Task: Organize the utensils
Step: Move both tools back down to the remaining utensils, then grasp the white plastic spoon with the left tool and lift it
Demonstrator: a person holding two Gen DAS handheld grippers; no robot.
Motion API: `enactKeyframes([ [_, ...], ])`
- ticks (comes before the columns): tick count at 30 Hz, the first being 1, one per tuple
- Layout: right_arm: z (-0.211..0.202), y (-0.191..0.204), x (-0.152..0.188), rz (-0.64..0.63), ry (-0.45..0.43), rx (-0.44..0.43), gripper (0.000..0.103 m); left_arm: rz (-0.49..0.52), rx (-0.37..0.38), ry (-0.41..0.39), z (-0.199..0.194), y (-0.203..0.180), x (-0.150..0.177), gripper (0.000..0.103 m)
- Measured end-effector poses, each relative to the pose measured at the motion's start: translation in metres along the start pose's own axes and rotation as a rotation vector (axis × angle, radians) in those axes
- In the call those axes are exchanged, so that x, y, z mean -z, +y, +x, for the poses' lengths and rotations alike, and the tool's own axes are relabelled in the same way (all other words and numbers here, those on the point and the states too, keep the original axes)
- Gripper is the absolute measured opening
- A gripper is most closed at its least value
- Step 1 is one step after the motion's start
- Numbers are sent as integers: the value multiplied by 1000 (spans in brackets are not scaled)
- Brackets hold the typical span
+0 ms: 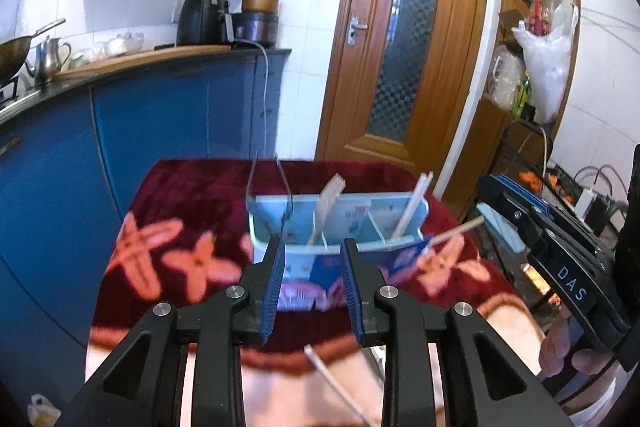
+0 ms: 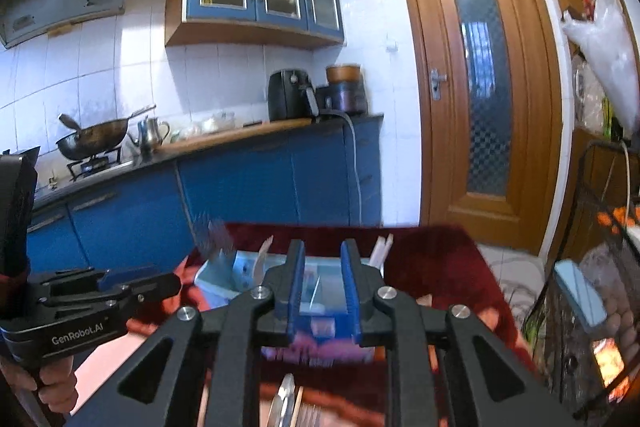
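A pale blue utensil holder (image 1: pixel 340 223) stands upright on the table just beyond the left tongs (image 1: pixel 313 281), split into compartments. A wooden fork (image 1: pixel 326 211) leans in a middle compartment, tines up — white chopsticks (image 1: pixel 412 207) lean in the one to the right, and a thin wire utensil (image 1: pixel 282 187) rises at the left end. More utensils (image 2: pixel 294 405) lie flat below the right tongs (image 2: pixel 323 293) — blurred.

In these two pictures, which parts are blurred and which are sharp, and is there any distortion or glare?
Left wrist view: the flowered cloth and the light blue organizer are smeared, while the left tongs are sharp. Right wrist view: the organizer is blurred, the right tongs are crisp, and the door glass shows glare. Both views bend straight lines, with dark corners.
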State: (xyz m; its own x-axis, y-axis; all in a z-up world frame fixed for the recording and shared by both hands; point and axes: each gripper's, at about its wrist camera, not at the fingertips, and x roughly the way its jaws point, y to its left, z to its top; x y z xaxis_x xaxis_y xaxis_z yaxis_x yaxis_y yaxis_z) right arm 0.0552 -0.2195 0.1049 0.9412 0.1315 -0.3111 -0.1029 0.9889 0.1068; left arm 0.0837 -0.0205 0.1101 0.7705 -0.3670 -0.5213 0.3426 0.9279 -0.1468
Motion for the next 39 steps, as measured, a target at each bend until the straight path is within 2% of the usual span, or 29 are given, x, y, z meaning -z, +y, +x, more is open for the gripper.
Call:
enactKeyframes([
  [12, -14, -15, 53, 65, 166, -32, 24, -53, -10, 177, 13, -8, 54, 29],
  [20, -17, -32, 81, 105, 231, -16, 26, -102, -17, 311, 38, -6, 84, 29],
  [25, -16, -45, 92, 143, 264, -22, 31, -135, 26, 387, 53, -9, 94, 29],
  [32, -17, -52, 101, 153, 273, -31, 32, -136, 11, 453, 74, -15, 97, 29],
  [39, -15, -60, 108, 174, 285, -40, 33, -164, 45, 565, 100, -7, 88, 27],
])
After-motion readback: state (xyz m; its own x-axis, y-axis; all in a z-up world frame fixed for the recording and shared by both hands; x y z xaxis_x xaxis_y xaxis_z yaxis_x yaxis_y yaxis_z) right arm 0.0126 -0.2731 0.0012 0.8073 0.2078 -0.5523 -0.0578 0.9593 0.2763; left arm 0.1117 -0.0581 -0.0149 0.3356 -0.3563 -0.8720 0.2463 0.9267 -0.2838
